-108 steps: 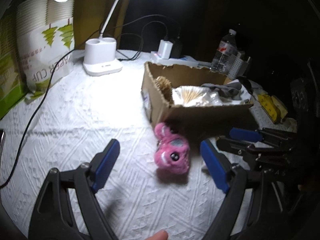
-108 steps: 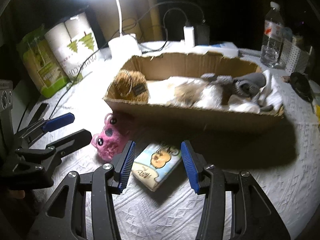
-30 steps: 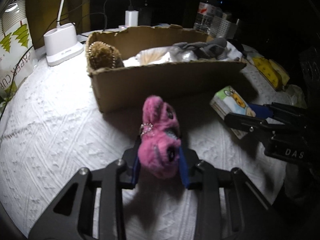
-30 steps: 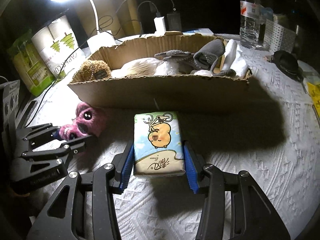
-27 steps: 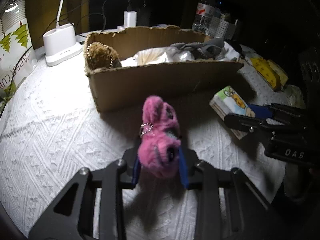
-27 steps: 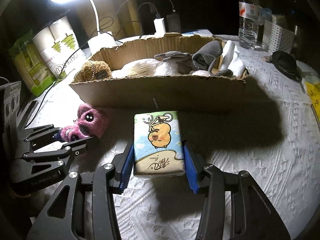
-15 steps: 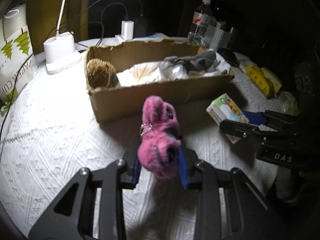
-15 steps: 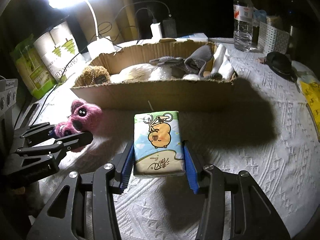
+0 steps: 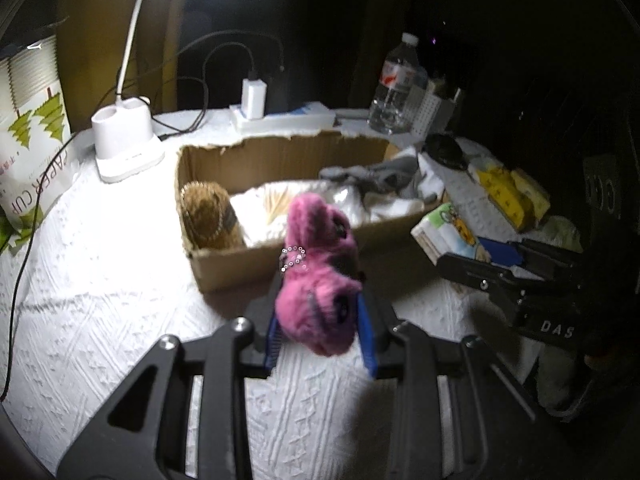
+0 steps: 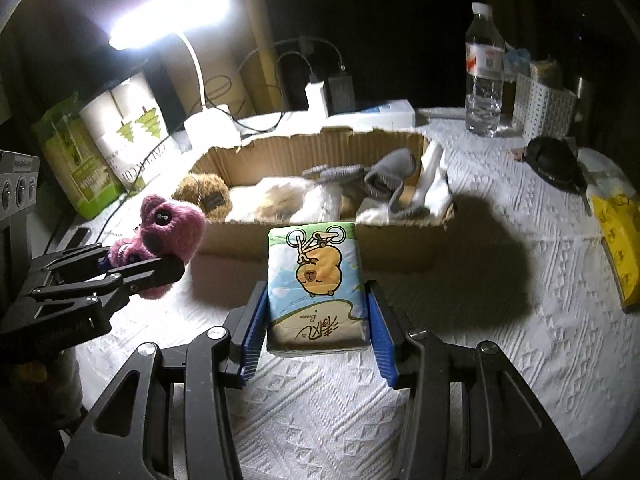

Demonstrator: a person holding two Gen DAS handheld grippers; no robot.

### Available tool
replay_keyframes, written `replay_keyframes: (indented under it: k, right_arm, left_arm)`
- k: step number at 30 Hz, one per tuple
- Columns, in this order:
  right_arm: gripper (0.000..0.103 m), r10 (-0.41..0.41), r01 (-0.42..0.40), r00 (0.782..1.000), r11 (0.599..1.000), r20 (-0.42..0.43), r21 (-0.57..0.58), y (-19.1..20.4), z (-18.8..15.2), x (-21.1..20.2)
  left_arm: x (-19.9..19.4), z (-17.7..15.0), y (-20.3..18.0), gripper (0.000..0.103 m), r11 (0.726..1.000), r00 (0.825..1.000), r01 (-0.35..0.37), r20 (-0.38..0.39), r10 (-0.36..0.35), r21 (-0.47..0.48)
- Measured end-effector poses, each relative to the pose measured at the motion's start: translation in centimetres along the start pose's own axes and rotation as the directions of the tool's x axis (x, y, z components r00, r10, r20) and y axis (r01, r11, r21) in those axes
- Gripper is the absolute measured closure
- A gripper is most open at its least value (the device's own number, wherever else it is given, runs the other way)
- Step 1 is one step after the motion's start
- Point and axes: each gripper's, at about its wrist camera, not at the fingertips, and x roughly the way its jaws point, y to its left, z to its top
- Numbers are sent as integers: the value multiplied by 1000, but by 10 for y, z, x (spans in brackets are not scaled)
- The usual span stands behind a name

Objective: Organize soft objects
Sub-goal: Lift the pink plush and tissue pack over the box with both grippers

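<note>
My left gripper (image 9: 322, 328) is shut on a pink plush toy (image 9: 318, 276) and holds it above the white cloth, just in front of the cardboard box (image 9: 224, 268). The toy also shows in the right wrist view (image 10: 168, 232). My right gripper (image 10: 316, 330) is shut on a tissue pack (image 10: 316, 280) printed with a cartoon animal, held in front of the box (image 10: 400, 248). The pack also shows in the left wrist view (image 9: 444, 232). The box holds a brown plush (image 9: 208, 216), a white fluffy item (image 10: 280, 196) and grey fabric (image 10: 384, 176).
A white lamp base (image 9: 124, 148) and cables stand behind the box. A paper cup pack (image 9: 32, 152) is at far left. A water bottle (image 10: 484, 68), a white basket (image 10: 544, 108), a black object (image 10: 554, 160) and yellow packets (image 10: 620, 240) lie to the right.
Both grippers have risen with their loads. The pink plush and the tissue pack are higher against the box, whose inside now shows more.
</note>
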Motion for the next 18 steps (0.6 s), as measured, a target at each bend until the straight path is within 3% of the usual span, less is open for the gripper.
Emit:
replay_keyframes:
  k: [18]
  right_arm:
    - [54, 5, -5, 998, 1000, 58, -11, -14, 42, -7]
  left_arm:
    - [-3, 45, 5, 69, 999, 997, -36, 67, 35, 11]
